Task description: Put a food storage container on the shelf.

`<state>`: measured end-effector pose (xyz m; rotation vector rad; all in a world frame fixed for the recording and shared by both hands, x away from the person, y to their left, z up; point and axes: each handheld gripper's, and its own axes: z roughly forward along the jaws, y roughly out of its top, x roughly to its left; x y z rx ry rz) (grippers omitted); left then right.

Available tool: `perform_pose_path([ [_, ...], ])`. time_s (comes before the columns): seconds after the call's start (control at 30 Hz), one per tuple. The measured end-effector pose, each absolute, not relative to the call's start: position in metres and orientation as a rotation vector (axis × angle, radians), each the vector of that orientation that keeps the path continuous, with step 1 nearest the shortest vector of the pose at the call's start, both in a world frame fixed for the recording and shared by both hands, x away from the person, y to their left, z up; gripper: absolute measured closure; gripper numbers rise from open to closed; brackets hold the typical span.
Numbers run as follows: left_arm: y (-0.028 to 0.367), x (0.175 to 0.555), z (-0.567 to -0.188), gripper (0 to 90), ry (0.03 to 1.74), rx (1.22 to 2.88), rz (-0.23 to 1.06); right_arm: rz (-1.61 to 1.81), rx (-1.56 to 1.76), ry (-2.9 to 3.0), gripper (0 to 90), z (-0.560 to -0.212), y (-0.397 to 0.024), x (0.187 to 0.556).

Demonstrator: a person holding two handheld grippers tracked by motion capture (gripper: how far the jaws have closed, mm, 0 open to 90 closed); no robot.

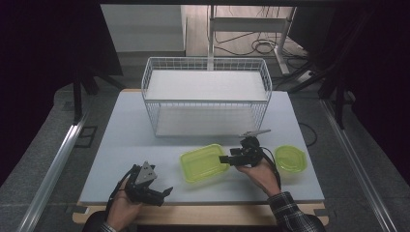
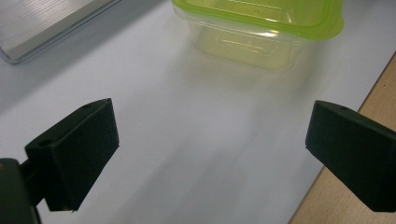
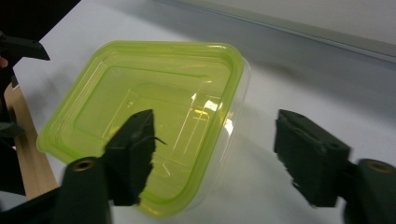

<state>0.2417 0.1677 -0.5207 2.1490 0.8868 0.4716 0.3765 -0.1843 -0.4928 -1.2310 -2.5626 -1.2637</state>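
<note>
A square clear container with a yellow-green lid (image 1: 204,162) sits on the white table near the front middle. My right gripper (image 1: 225,159) reaches it from the right. In the right gripper view the right gripper (image 3: 215,149) straddles the container's near right edge (image 3: 154,93): one jaw hangs over the lid, the other over bare table, and the pads do not press it. My left gripper (image 1: 164,193) rests open near the front left edge. Its jaws (image 2: 210,154) stand wide with nothing between them, aimed at the container (image 2: 261,32).
A white wire basket (image 1: 205,96) stands at the back middle of the table (image 1: 121,145). A small round container with a yellow-green lid (image 1: 290,158) lies to the right of my right hand. The table's wooden front edge (image 2: 355,196) runs close to the left gripper.
</note>
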Motion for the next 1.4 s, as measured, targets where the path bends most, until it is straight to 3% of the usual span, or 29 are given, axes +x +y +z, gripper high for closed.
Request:
perform_pose_path([
  [0.37, 0.167, 0.242, -0.521, 2.5, 0.883, 2.157, 0.475, -1.197, -1.252, -2.406, 62.9, -0.504, -0.184, 0.396],
  [0.63, 0.166, 0.242, -0.522, 2.5, 0.879, 2.164, 0.48, -1.171, -1.263, -2.211, 78.0, -0.508, -0.188, 0.401],
  [1.4, 0.169, 0.242, -0.521, 2.5, 0.896, 2.146, 0.483, -1.283, -1.277, -2.093, 80.3, -0.484, -0.194, 0.396],
])
